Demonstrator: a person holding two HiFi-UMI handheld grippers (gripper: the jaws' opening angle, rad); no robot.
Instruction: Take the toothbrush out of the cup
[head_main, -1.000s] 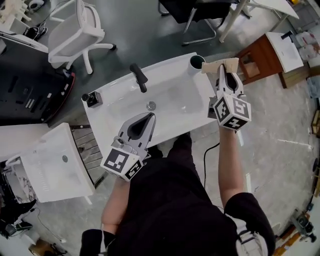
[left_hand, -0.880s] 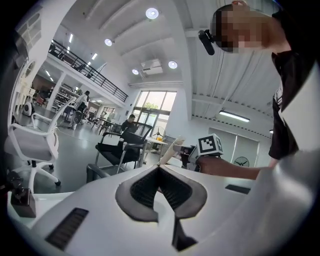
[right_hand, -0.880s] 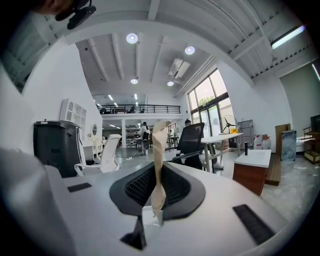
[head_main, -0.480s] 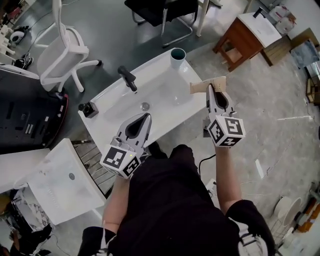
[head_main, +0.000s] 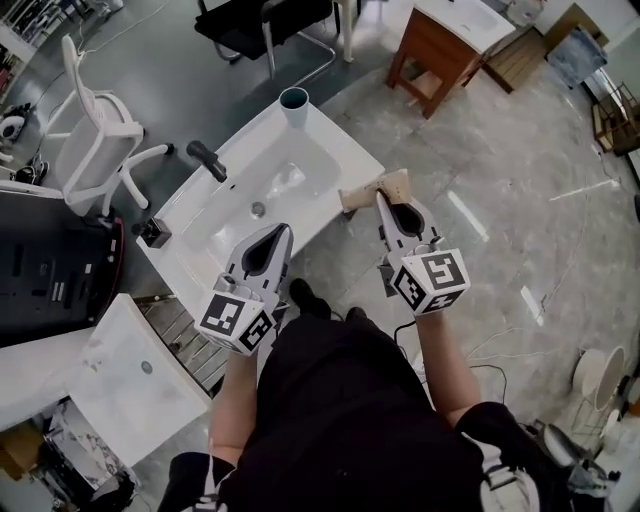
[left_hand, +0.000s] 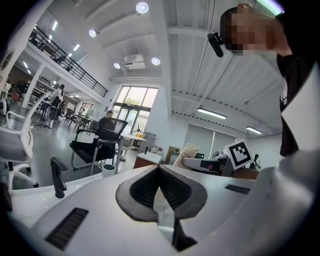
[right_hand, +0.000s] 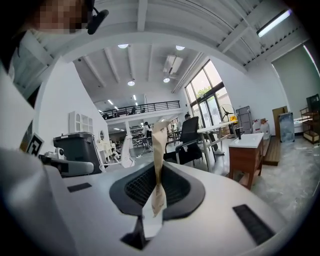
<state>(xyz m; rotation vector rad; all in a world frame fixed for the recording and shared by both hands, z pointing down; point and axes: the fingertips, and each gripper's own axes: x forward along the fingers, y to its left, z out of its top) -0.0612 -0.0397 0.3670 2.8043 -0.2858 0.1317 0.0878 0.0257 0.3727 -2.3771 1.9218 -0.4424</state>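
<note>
My right gripper (head_main: 382, 197) is shut on the toothbrush in its flat tan paper sleeve (head_main: 375, 189), which it holds just past the near right edge of the white sink (head_main: 335, 150). In the right gripper view the sleeve (right_hand: 159, 145) stands upright between the pads of that gripper (right_hand: 158, 166). The teal-lined cup (head_main: 294, 99) stands on the sink's far corner, well away from both grippers, and shows small in the left gripper view (left_hand: 108, 171). My left gripper (head_main: 275, 232) hovers at the sink's near edge, and its jaws (left_hand: 159, 167) are shut with nothing between them.
A black faucet (head_main: 207, 158) and a small black fitting (head_main: 153, 232) sit on the sink. A white office chair (head_main: 95, 150), a black chair (head_main: 265, 20) and a wooden cabinet (head_main: 440, 45) stand around it. A second white basin (head_main: 130, 380) lies at the lower left.
My right gripper has carried the paper-sleeved toothbrush from beside the cup back past the sink's near right edge. The left gripper has also drawn back toward the sink's near edge.
</note>
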